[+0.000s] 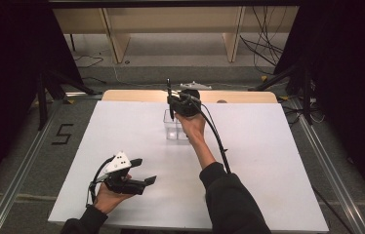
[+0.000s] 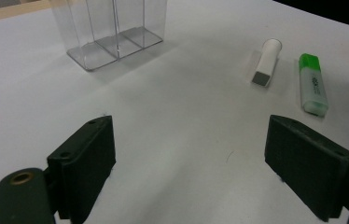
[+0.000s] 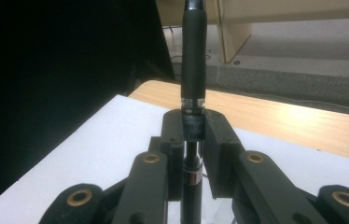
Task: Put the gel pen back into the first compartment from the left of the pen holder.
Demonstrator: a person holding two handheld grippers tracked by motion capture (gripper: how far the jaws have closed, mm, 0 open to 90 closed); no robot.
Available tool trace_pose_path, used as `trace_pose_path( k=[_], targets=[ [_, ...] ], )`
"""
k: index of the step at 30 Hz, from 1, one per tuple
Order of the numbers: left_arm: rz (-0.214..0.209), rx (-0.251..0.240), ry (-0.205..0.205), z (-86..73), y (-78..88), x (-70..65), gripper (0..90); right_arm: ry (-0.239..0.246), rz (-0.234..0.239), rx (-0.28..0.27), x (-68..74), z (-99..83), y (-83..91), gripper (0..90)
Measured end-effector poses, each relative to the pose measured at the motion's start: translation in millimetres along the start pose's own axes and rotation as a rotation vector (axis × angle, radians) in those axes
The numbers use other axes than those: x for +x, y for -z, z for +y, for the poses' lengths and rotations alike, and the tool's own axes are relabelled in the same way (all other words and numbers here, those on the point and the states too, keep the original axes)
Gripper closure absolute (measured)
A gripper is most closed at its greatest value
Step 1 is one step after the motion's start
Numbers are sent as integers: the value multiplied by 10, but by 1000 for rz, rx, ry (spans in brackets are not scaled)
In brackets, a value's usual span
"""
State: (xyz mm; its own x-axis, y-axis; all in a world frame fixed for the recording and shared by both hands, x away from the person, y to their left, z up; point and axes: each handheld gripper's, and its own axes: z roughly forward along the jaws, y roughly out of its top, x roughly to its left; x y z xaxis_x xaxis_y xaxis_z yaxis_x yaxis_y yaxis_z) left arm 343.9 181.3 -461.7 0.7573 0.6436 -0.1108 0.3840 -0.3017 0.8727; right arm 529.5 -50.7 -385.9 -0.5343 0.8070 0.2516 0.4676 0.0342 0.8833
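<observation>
- My right gripper [image 3: 194, 140] is clamped on a black pen [image 3: 194, 70]; in the right gripper view its jaws press on the barrel from both sides.
- In the high view I hold that pen [image 1: 170, 100] at the far middle of the white table [image 1: 268, 170], right over the clear plastic organizer [image 1: 175, 130].
- The pen's long axis stands close to upright. One end rises above the jaws, the other hangs down toward the organizer; which end is the tip I cannot tell.
- My left gripper [image 1: 144, 173] rests low at the near left of the table with its jaws spread wide and nothing between them; its own view shows bare table in the gap.
- As I judge it, I am midway through sorting: the organizer [image 2: 112, 32] shows clear compartments with nothing in them, so this pen is probably the first one going in.
- The pen is not yet released; lowering it into a compartment and letting go is what remains for it.
- A white marker-like stick [image 2: 267, 62] and a green highlighter [image 2: 313, 84] lie side by side on the table, near each other and well apart from the organizer.
</observation>
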Motion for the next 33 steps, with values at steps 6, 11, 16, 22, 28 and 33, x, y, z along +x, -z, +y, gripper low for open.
trace_pose_path(
  k=[6, 11, 16, 22, 28, 33],
  targets=[
    [0, -3, -4, 0, 5, -4, 158, 14, -8, 15, 6, -36, -41, 796],
    [1, -3, -5, -1, 8, 1, 158, 18, -13, 28, 9, -66, -79, 796],
    [2, -1, -7, -3, 6, 4, 158, 29, -15, 40, 19, -95, -104, 796],
    [2, -3, -11, -3, 7, -3, 158, 34, -14, 45, 40, -131, -120, 794],
    [3, -2, -12, -6, 8, -4, 158, 35, -19, 48, 44, -157, -131, 793],
    [6, 3, -14, -7, 7, -6, 158, 29, -20, 50, 30, -200, -133, 792]
  ],
)
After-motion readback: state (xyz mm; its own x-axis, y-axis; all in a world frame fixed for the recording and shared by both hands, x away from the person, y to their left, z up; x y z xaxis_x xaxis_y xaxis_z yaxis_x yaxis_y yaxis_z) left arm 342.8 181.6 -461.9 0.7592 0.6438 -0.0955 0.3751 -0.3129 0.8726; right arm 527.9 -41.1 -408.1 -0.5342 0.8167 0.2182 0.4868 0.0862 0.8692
